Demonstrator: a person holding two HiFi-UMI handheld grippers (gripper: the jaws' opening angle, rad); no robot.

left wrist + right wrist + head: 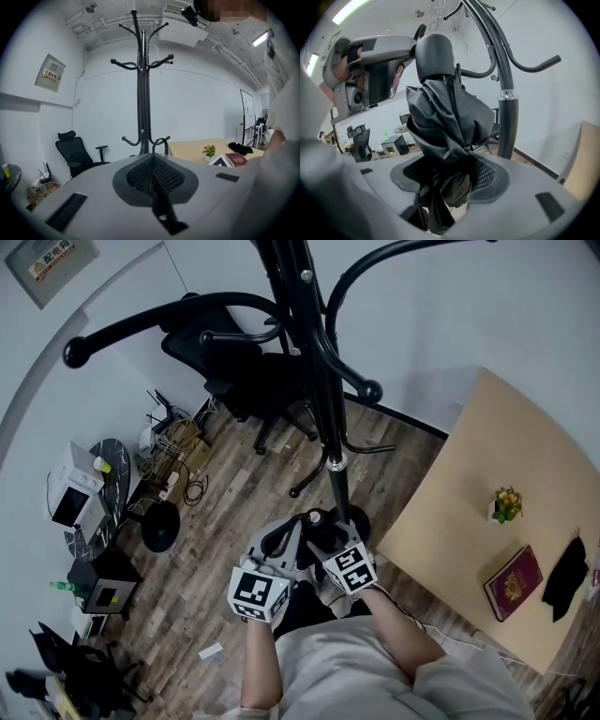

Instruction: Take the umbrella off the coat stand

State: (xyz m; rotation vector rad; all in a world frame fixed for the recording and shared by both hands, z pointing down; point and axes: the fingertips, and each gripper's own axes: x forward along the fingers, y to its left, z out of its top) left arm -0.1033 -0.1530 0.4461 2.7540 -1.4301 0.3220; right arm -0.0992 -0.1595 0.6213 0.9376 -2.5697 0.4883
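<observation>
right gripper (450, 174) grasps the folded black umbrella (446, 117) beside the coat stand (507, 117); left gripper (153, 176) clenched.

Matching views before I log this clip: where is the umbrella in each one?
Head view: umbrella, small dark shape, low centre.
Left gripper view: not in it.
Right gripper view: centre, gripped by the right tool.
Shared landmark: coat stand pole.

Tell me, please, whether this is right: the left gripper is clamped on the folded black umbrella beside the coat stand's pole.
Not the left: the right gripper is clamped on the folded black umbrella beside the coat stand's pole, as the right gripper view shows. The left gripper is shut on nothing.
</observation>
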